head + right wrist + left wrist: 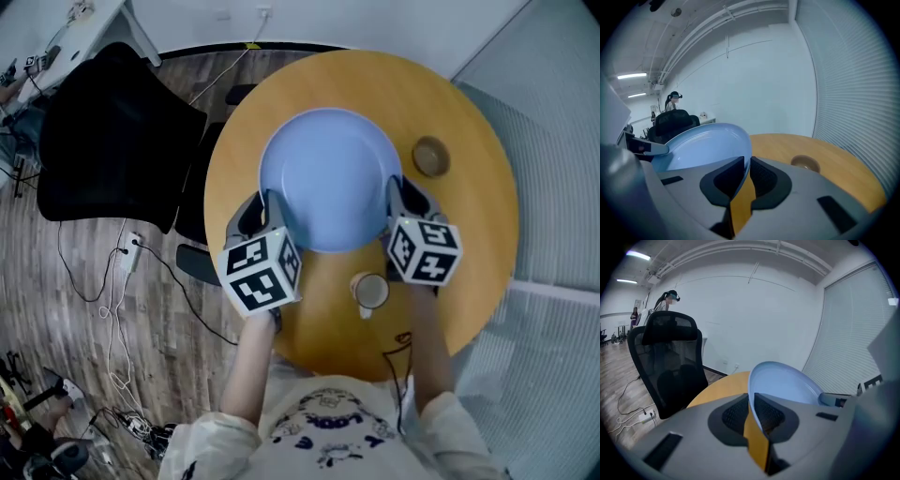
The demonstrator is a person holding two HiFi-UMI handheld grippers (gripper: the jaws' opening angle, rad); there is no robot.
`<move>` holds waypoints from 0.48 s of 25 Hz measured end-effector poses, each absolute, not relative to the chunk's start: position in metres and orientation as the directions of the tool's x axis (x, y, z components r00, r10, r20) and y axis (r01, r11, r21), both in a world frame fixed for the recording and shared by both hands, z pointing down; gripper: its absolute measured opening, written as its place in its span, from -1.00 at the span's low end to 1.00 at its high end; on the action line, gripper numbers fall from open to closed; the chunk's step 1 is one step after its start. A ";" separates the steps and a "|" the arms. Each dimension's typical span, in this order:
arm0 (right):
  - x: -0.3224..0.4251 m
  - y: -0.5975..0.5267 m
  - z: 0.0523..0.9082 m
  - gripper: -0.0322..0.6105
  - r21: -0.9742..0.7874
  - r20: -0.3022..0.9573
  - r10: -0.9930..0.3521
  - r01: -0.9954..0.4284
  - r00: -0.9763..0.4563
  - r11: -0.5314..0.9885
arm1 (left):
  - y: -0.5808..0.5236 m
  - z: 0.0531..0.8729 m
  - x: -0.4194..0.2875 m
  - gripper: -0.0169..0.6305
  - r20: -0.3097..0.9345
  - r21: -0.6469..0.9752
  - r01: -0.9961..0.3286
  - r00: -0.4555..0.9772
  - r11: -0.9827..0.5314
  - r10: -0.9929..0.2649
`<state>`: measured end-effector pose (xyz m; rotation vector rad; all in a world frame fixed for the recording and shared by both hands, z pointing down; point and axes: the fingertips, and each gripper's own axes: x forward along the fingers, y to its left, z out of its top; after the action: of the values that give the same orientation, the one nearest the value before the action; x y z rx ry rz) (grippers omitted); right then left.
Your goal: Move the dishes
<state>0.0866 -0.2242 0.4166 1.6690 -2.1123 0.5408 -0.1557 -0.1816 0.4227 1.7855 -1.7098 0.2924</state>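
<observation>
Pinching the pale blue plate (pixel 703 143) at its near rim with the right gripper (pixel 746 164). Right of the plate, on the wooden table (pixel 839 164), a small brown bowl (pixel 805 162). Beyond the plate, a black chair (pixel 670 123).

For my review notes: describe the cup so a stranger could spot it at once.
Start at the round wooden table. Between the big blue plate and the person stands the cup. It is pale, unlike the brown bowl at the plate's right.
</observation>
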 end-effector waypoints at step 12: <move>0.038 -0.255 0.488 -0.79 -0.007 0.643 -0.747 -0.977 -0.170 0.215 | -0.214 0.502 -0.205 -0.83 0.664 0.272 -0.959 0.127 0.079 -0.737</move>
<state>0.0375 -0.2549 0.4884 1.5881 -1.9820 0.5862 -0.2045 -0.2138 0.5016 1.7053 -1.6580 0.4015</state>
